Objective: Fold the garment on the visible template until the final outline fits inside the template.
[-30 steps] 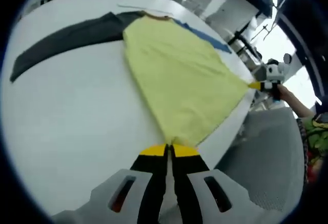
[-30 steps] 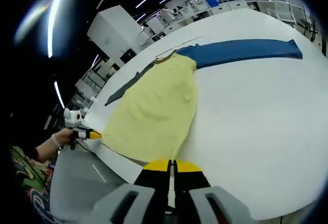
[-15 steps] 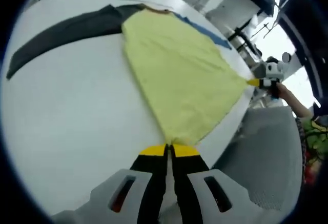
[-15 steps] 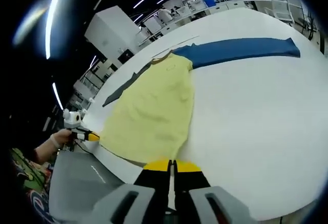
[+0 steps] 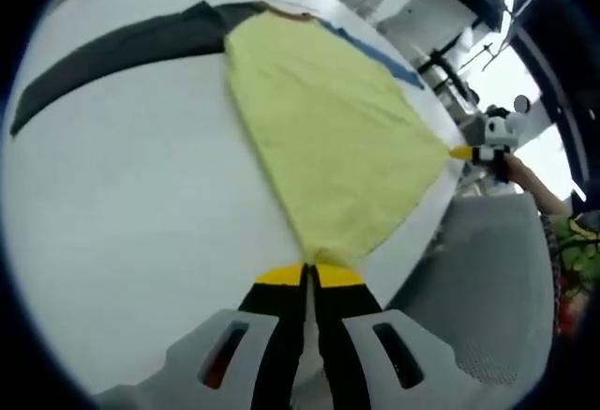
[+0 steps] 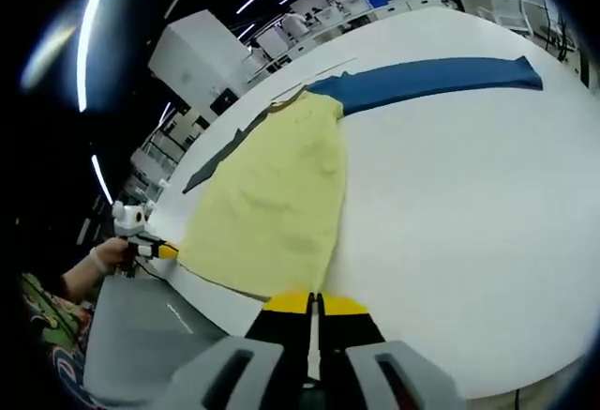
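Both the left gripper [image 5: 309, 277] and right gripper [image 6: 309, 303] pinch the yellow garment's [image 5: 328, 138] hem corners.

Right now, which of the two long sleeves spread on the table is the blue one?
The blue sleeve stretches toward the right gripper's side; the other sleeve is dark grey.

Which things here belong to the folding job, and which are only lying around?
Job:
yellow garment
left tongs, shut on its hem
right tongs, shut on its hem
white table

Lying about:
blue cloth strip
dark cloth strip
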Action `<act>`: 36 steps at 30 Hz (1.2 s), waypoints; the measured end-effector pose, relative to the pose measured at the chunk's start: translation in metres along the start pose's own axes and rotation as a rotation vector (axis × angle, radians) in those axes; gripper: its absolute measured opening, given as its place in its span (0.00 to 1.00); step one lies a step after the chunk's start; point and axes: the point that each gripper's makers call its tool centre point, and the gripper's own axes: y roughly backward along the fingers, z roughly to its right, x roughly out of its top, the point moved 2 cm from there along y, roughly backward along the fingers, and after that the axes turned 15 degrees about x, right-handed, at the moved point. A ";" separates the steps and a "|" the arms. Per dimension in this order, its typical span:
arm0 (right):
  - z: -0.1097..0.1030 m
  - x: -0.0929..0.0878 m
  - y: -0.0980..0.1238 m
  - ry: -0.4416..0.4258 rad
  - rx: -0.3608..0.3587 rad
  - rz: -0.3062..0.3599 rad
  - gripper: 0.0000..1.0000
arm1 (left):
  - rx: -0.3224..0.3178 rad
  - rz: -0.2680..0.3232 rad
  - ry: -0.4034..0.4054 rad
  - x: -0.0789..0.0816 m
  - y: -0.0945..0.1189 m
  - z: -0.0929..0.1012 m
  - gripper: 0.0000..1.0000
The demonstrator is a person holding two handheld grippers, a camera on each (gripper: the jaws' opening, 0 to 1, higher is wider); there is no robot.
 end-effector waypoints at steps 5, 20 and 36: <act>0.002 -0.003 -0.002 0.002 -0.006 -0.013 0.00 | -0.001 -0.001 0.004 0.000 -0.001 0.000 0.00; 0.008 -0.008 -0.004 0.027 -0.029 -0.045 0.00 | -0.004 -0.007 0.005 -0.001 -0.001 0.001 0.00; 0.008 -0.005 0.001 0.062 -0.027 -0.020 0.00 | 0.021 0.092 -0.009 0.007 0.009 -0.010 0.11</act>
